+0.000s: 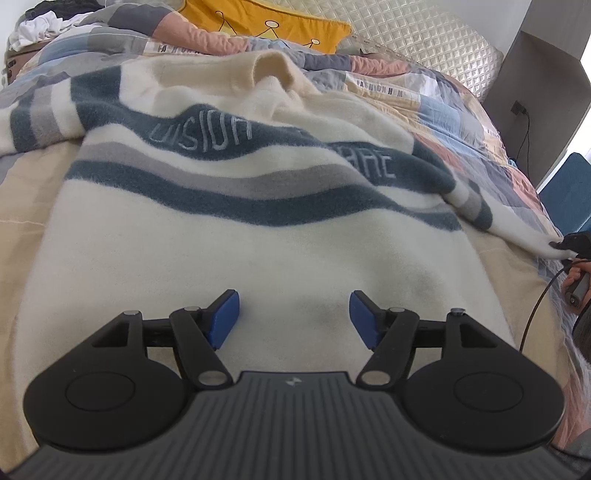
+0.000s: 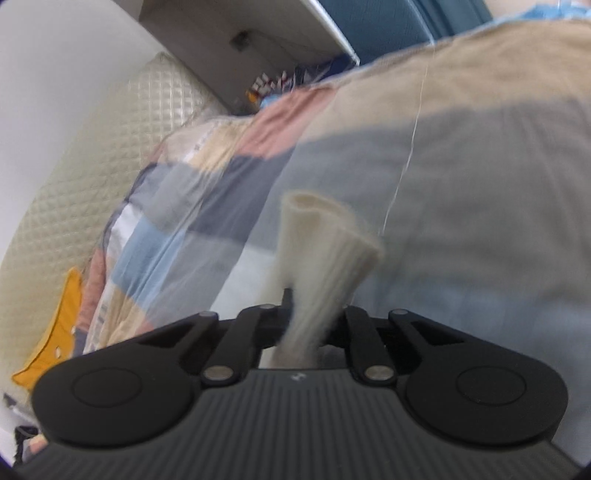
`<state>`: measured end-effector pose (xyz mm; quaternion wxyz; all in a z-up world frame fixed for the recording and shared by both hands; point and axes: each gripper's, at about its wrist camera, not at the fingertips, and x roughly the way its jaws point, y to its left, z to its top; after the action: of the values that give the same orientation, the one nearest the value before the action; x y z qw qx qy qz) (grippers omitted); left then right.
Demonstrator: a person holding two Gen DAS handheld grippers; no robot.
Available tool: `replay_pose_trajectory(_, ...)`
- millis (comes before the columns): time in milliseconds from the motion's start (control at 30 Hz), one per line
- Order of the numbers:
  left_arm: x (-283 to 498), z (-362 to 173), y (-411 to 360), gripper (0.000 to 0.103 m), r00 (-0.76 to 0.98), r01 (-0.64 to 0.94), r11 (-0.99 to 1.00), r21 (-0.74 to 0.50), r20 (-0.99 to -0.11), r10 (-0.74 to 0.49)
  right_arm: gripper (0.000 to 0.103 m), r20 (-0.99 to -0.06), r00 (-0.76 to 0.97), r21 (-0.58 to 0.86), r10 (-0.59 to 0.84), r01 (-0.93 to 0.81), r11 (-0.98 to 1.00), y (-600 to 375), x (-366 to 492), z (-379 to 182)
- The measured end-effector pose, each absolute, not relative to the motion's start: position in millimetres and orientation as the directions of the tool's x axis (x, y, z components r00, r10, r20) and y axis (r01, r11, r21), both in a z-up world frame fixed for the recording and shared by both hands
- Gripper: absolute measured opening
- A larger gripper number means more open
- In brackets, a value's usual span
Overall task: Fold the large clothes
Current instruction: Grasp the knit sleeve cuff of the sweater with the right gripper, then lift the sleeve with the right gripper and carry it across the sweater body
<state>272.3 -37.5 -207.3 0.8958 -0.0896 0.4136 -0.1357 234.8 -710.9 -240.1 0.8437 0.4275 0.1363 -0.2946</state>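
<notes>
In front of my left gripper (image 1: 294, 319) the sweater (image 1: 258, 229) lies flat on the quilt (image 1: 461, 122), front side up, and its long axis runs straight away from the fingers: the hem is near me, under the gripper, and the collar (image 1: 271, 68) is at the far end, pointing to the headboard (image 1: 424, 33). The blue and grey stripes cross it from left to right, with letters on the upper blue band. The left jaws stand wide apart above the cream cloth and nothing is between them. Far to the right of this gripper one sleeve (image 1: 517, 225) stretches out to the side, and its end is pinched by my right gripper (image 1: 567, 243), with a hand (image 1: 574, 277) just below it at the frame edge. In the right wrist view the right gripper (image 2: 306, 317) is closed on the ribbed cuff (image 2: 325, 236), which stands up out of the jaws; the pads are covered by the cloth. Behind the cuff I see the patchwork quilt, and at the far left a yellow pillow (image 2: 55, 332). A pile of clothes (image 1: 40, 22) lies far to the left of the collar. The right view is blurred and a thin thread (image 2: 406, 155) hangs to the right of the cuff.
</notes>
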Motion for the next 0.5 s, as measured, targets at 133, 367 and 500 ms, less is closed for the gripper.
replay_pose_trajectory(133, 273, -206, -38, 0.072, 0.623, 0.173, 0.948, -0.267, -0.716, -0.315, 0.01, -0.488, 0.77, 0.589, -0.411, 0.638, 0.496, -725, 235, -223)
replay_pose_trajectory(367, 271, -195, -24, 0.072, 0.628, 0.165, 0.924, -0.346, -0.686, -0.369, 0.01, -0.402, 0.814, 0.52, -0.419, 0.58, 0.627, -701, 250, -156)
replay_pose_trajectory(500, 263, -182, -13, 0.072, 0.646, 0.159, 0.91, -0.384, -0.656, -0.389, 0.01, -0.33, 0.867, 0.463, -0.374, 0.494, 0.736, -661, 259, -104)
